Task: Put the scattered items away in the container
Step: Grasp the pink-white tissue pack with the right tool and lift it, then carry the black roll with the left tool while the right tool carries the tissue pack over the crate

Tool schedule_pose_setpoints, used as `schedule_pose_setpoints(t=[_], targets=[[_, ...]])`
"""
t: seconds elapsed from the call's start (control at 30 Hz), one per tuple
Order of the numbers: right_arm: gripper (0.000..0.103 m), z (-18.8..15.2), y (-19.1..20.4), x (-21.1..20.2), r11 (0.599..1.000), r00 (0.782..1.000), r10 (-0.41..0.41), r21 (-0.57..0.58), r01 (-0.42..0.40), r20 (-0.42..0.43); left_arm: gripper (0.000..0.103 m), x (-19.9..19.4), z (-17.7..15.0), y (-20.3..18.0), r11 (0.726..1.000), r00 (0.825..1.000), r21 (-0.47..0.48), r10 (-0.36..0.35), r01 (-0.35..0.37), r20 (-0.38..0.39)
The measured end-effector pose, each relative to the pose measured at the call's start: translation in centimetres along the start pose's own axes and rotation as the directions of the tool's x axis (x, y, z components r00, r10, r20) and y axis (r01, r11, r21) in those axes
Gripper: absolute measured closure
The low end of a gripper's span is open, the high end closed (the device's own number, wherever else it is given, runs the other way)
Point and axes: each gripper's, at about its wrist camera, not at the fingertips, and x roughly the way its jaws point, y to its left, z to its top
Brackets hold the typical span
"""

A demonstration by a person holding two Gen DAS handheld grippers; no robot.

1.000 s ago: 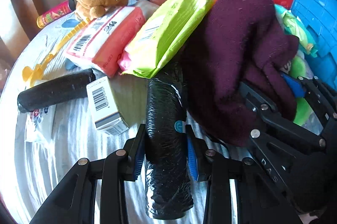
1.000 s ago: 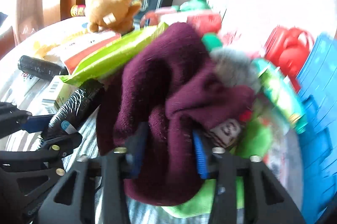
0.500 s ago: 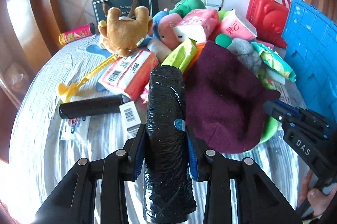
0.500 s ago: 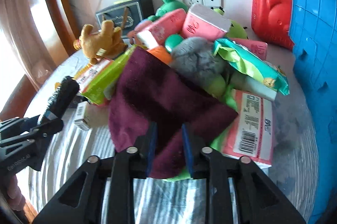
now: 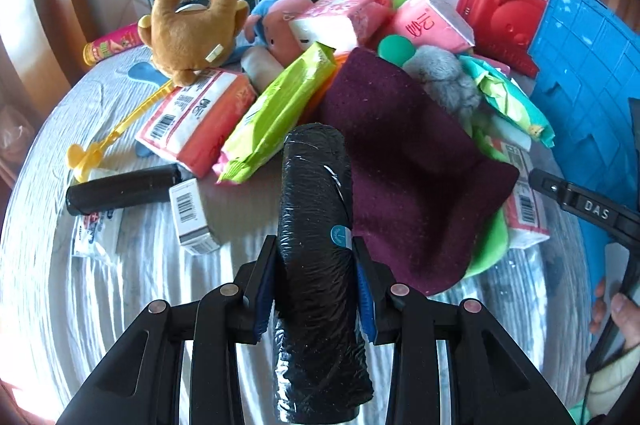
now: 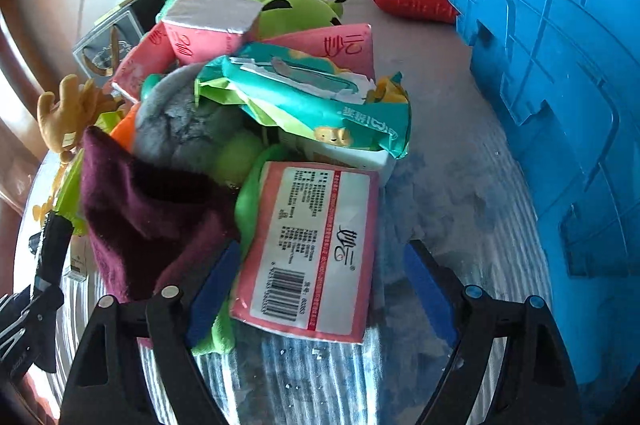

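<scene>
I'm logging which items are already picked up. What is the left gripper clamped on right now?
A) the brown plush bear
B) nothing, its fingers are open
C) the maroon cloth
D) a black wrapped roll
D: in the left wrist view, the left gripper has its blue-padded fingers pressed against both sides of the black wrapped roll, which stands up above the pile.

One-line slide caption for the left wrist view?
Left gripper clamps a black wrapped roll above a cluttered table, maroon cloth alongside.

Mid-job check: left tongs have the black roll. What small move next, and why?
Probably carry the black roll right to the blue container. The left tongs already clamp it clear of the pile, while the right tongs are open and hold nothing.
</scene>
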Motion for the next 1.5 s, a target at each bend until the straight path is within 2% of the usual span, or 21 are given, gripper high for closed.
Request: schedule_pose_setpoints(t=[0.1,0.2,0.3,0.4,0.53,0.7,0.8,0.93,1.07,1.23,1.4,1.5], targets=[[0.019,0.2,-0.9,1.3,0.999,0.998,-0.019,0.029,0.021,-0.052,0.069,0.3,0.4,-0.8,1.000,1.000,0.017,-0.012,0.012,-0.002],[0.017,-0.4,0.7,2.6,0.997,0.992,0.064,-0.024,-0.067,-0.113,0.069,0.7,0.7,-1.3,1.000,1.000,0.026,-0.015,0.015,-0.011],[0.007,-0.6,2.9,4.0,0.991,0.992,-0.052,-0.132,0.036,-0.117,0.069,1.3,0.9,-1.4,1.000,1.000,0.023,-0.015,0.016,-0.024],[0.006,-0.3,2.0,6.8,0.996,0.986,-0.021,-0.088,0.006,-0.168,0.069,1.5,1.3,-1.7,0.999,0.999,0.028,-0.018,0.019,-0.028],[0.009,-1.3,0.7,5.6,0.998,0.990,-0.028,-0.059,0.020,-0.141,0.069,1.2,1.5,-2.5,0.999,0.999,0.043,-0.027,0.027,-0.017],[0.009,-3.3,-0.5,0.9,0.999,0.996,0.024,-0.027,-0.027,-0.085,0.069,0.2,1.6,-3.6,0.997,0.999,0.061,-0.040,0.040,0.002],[0.009,-3.3,0.5,-3.1,0.996,0.999,0.054,-0.071,-0.054,-0.010,0.069,-1.3,1.6,-4.0,0.998,0.999,0.058,-0.041,0.039,0.034],[0.009,-3.2,2.2,-8.7,0.986,0.991,0.096,-0.143,-0.082,0.089,0.069,-4.6,1.5,-4.1,0.999,0.995,0.041,-0.031,0.027,0.096],[0.009,-2.9,4.3,-14.2,0.972,0.975,0.131,-0.217,-0.090,0.182,0.069,-8.4,1.3,-3.8,0.999,0.986,0.028,-0.019,0.014,0.165],[0.009,-3.3,6.2,-20.3,0.966,0.951,0.124,-0.252,-0.051,0.283,0.069,-13.1,1.0,-3.5,0.998,0.967,0.053,-0.041,0.029,0.253],[0.009,-4.3,7.0,-25.7,0.971,0.925,0.063,-0.236,0.029,0.374,0.069,-17.1,0.4,-3.6,0.995,0.945,0.086,-0.082,0.058,0.318],[0.009,-5.1,6.4,-29.6,0.975,0.900,0.023,-0.209,0.076,0.435,0.069,-19.4,0.2,-4.2,0.990,0.932,0.119,-0.108,0.071,0.347]])
